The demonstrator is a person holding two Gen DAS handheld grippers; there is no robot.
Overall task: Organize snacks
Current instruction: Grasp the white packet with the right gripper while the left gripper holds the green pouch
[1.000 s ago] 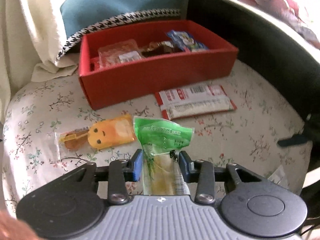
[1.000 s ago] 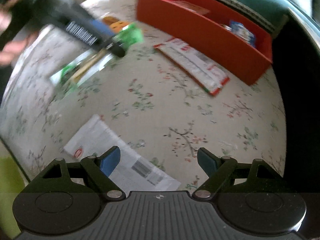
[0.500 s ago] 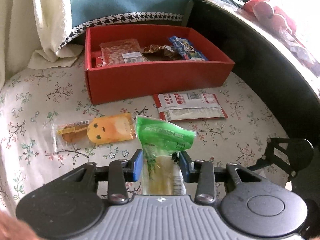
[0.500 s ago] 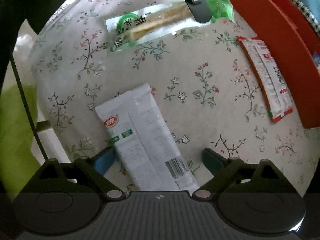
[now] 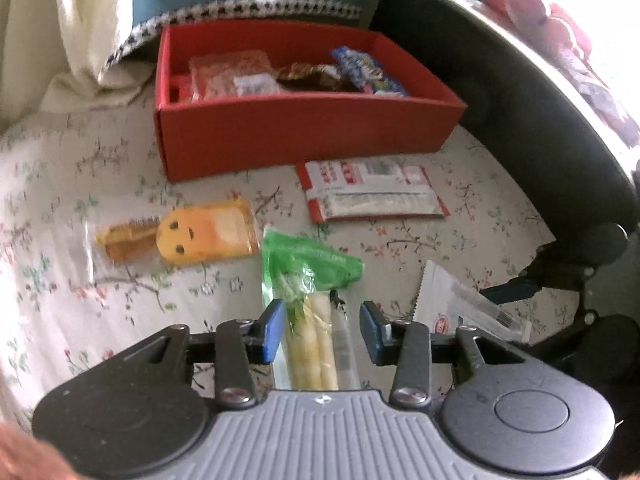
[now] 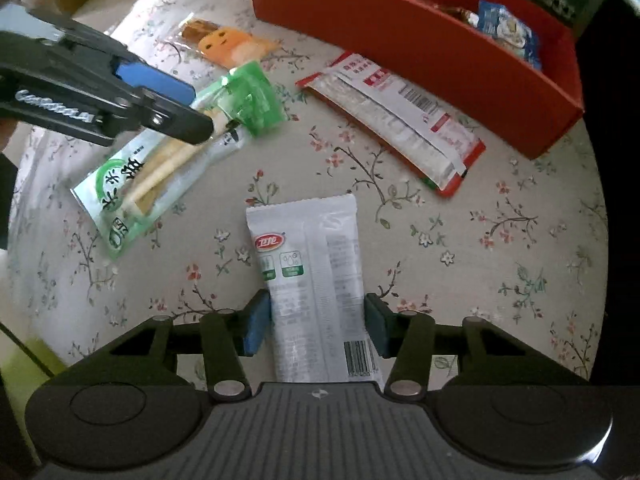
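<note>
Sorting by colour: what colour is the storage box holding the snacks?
Red; the box shows best in the left wrist view.

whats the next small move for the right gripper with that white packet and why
Probably lift it slightly, then carry it toward the red box. The right gripper has just been closing, and its pads now sit against both edges of the white packet, which lies flat on the floral cloth. The box already holds other snacks, so it looks like the destination.
</note>
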